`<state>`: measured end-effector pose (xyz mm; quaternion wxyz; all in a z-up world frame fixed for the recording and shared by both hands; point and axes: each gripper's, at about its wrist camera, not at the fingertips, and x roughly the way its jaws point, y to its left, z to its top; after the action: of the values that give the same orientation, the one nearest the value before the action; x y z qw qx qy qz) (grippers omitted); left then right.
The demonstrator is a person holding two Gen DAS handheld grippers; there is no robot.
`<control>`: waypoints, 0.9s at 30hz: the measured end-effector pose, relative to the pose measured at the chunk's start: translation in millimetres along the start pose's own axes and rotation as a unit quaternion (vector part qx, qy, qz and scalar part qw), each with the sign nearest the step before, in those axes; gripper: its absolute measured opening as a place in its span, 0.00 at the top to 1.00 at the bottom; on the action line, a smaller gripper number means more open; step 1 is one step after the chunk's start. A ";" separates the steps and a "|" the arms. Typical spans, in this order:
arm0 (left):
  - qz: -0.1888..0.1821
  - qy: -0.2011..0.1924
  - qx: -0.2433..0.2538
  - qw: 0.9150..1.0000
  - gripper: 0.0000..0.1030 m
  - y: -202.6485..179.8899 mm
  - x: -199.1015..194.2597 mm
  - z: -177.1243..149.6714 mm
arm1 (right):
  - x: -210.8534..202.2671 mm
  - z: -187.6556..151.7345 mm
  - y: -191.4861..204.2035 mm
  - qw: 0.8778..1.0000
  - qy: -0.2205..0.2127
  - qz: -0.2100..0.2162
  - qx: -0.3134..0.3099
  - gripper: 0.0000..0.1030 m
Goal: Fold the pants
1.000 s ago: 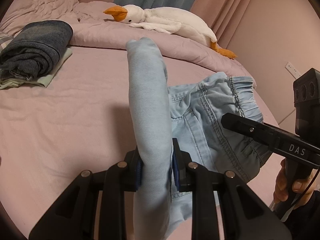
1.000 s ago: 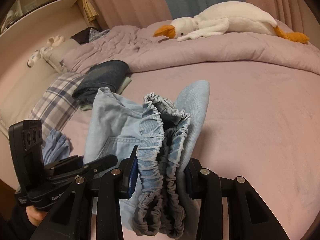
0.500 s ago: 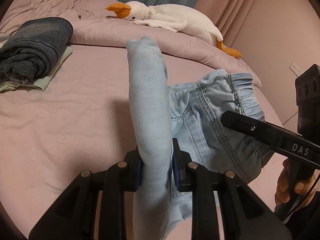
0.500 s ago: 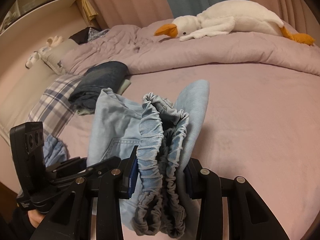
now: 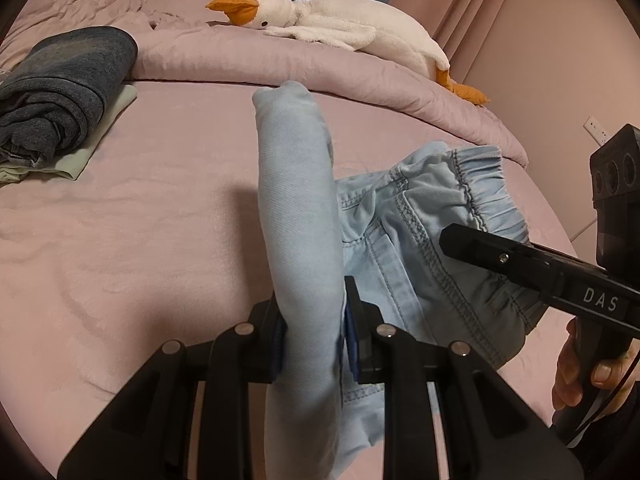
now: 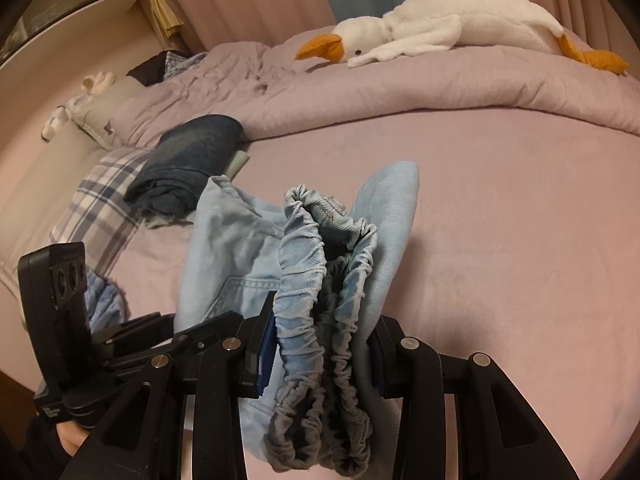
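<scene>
Light blue denim pants (image 5: 304, 216) with an elastic waistband hang above the pink bed between both grippers. My left gripper (image 5: 314, 344) is shut on a folded band of the pants' leg fabric. My right gripper (image 6: 322, 348) is shut on the bunched elastic waistband (image 6: 320, 292). In the left wrist view the right gripper (image 5: 532, 268) shows at the right, clamped on the waistband edge. In the right wrist view the left gripper (image 6: 132, 340) shows at lower left, close beside the right one.
A folded stack of dark jeans (image 5: 60, 92) on a pale green garment lies at the bed's left. A white plush goose (image 5: 340, 32) lies on the rolled pink duvet (image 5: 280, 68) at the back. A plaid pillow (image 6: 96, 200) lies left of the stack.
Both grippers have moved forward over the bed with the pants; the goose and the duvet look nearer. Both grips are unchanged.
</scene>
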<state>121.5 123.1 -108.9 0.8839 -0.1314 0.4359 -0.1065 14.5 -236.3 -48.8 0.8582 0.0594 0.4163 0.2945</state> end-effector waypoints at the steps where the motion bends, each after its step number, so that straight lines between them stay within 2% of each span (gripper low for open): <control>1: 0.001 0.001 0.000 1.000 0.78 -0.1 0.8 0.0 | 0.8 0.1 -0.8 1.000 0.001 0.000 0.001 0.61; 27: 0.020 0.009 0.007 1.000 0.78 3.3 13.0 -0.3 | 13.6 -0.8 -13.0 1.000 0.018 -0.005 0.020 0.61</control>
<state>129.3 122.3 -119.8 0.8828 -0.1153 0.4457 -0.0933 26.4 -239.5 -63.0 0.8506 0.0697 0.4377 0.2829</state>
